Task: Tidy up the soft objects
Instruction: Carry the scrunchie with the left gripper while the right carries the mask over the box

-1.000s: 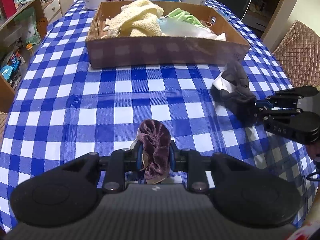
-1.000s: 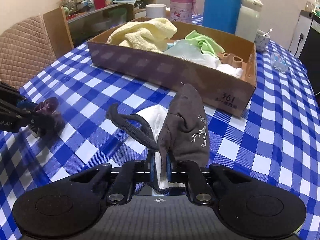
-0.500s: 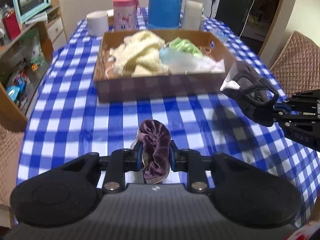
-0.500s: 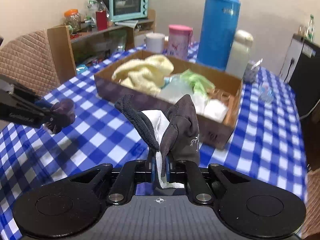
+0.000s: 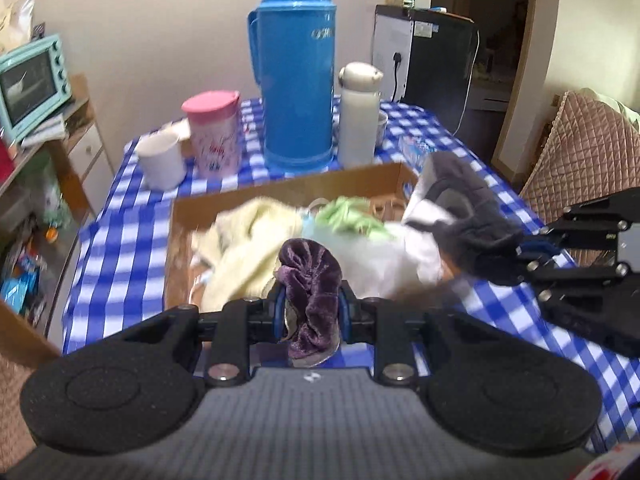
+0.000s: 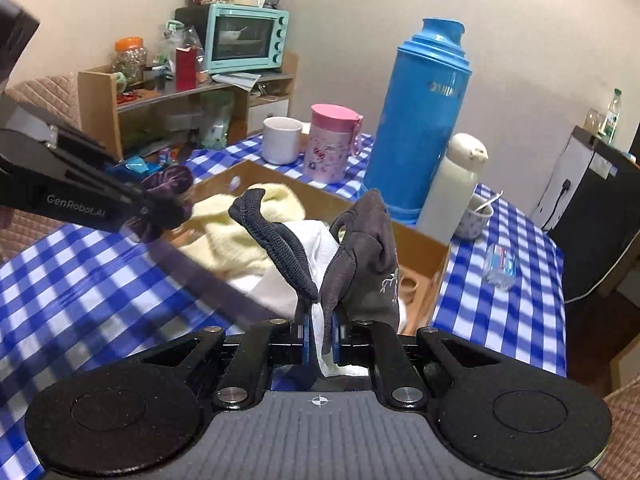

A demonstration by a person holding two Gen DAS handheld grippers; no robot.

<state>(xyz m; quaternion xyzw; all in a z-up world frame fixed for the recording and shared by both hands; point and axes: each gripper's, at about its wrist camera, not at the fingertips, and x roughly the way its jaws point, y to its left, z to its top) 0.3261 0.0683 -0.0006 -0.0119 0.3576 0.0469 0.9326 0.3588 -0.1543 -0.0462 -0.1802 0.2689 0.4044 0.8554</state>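
The left gripper point(image 5: 311, 312) clamped a purple velvet scrunchie point(image 5: 310, 280); the right gripper point(image 6: 320, 338), fingers nearly closed, pinched a grey-and-white cloth mask point(image 6: 360, 256). Both were at the brown cardboard box point(image 5: 280, 196); each should release well inside its rim.

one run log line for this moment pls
left tool: shut on purple velvet scrunchie | right tool: shut on dark grey fabric mask | both near brown cardboard box
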